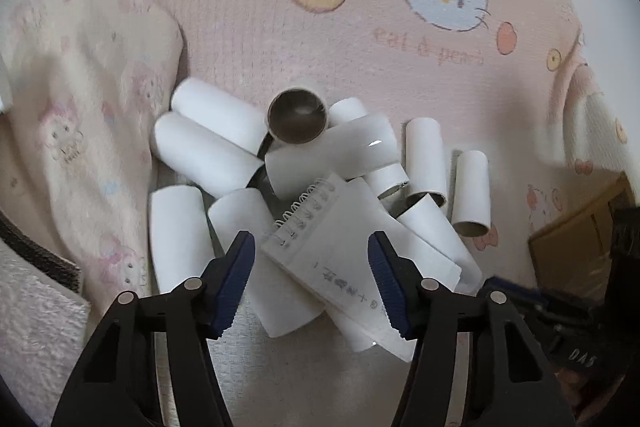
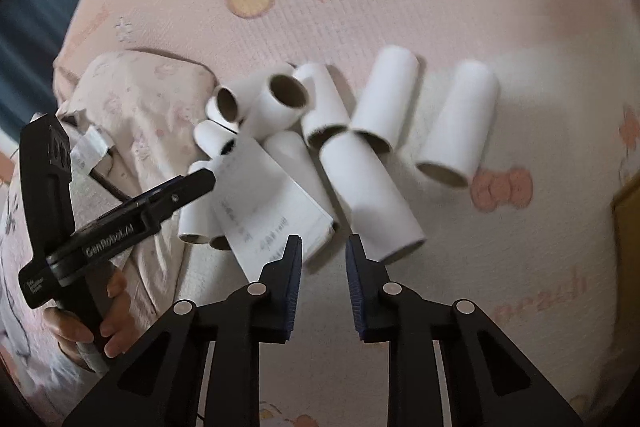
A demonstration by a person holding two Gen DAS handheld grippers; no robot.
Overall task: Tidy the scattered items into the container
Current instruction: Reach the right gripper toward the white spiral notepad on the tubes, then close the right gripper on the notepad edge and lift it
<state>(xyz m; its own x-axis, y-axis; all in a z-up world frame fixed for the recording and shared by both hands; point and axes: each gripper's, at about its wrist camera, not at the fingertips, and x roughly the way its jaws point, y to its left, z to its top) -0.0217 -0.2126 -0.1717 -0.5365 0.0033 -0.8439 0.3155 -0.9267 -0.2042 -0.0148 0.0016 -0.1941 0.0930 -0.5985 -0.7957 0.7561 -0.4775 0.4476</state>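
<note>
Several white cardboard tubes (image 1: pixel 208 151) lie in a heap on a pink Hello Kitty blanket (image 1: pixel 280 27). A small spiral notepad (image 1: pixel 340 251) with handwriting lies on top of the heap. My left gripper (image 1: pixel 312 283) is open, its jaws standing to either side of the notepad just above it. In the right wrist view the same tubes (image 2: pixel 368 195) and notepad (image 2: pixel 272 203) lie ahead of my right gripper (image 2: pixel 323 267), which is open and empty. The left gripper (image 2: pixel 120 223) shows there at the left, held by a hand.
A cream patterned pillow (image 1: pixel 72 115) lies left of the heap. A brown cardboard box (image 1: pixel 576 239) sits at the right edge, also at the right edge in the right wrist view (image 2: pixel 628 219). A white fluffy cloth (image 1: pixel 36 327) lies at lower left.
</note>
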